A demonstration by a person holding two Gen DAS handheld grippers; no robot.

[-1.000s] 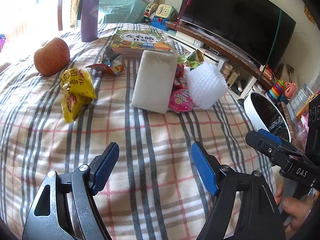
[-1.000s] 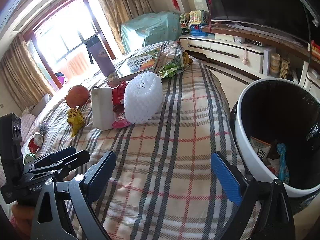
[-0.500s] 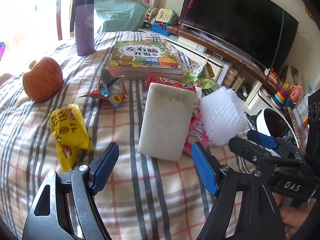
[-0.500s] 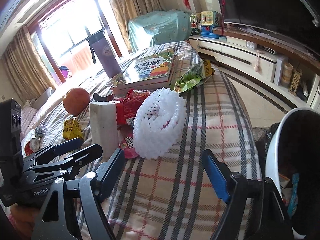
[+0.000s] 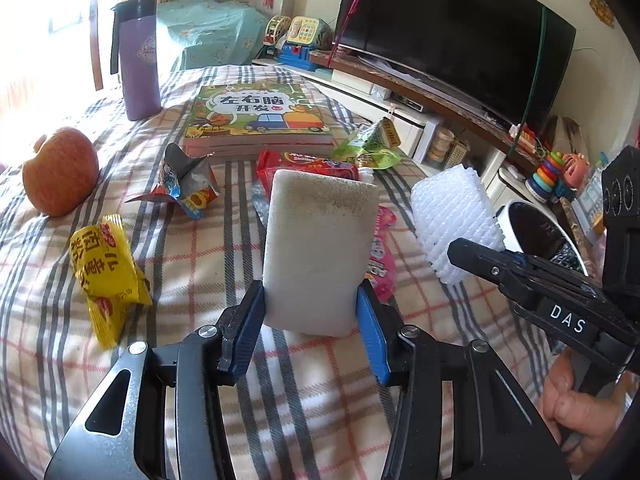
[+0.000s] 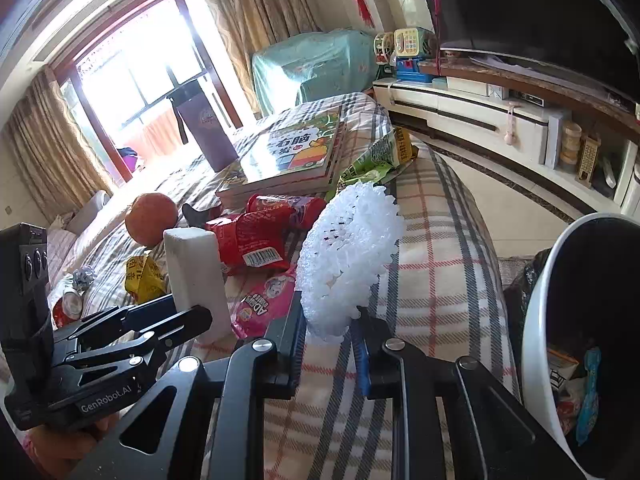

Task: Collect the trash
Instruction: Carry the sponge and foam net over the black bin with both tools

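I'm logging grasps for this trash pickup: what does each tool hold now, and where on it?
Left tool clamps the white foam block by its lower side edges; right tool pinches the white foam net at its bottom end.

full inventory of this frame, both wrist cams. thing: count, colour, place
foam block: 1, white, upright on bed, between left pads
foam net: 1, white, on bed, between right pads
yellow wrapper: 1, left of block
torn wrapper: 1, silver-blue, before books
red wrappers: about 2, behind block
pink wrapper: 1, between block and net
green wrapper: 1, beside books
apple: 1, red, far left
books: stack, green cover, mid bed
flask: 1, purple, behind books
bin: 1, white, off the bed's edge, trash inside
TV: 1, black
left gripper: just closing, on block
right gripper: just closing, on net
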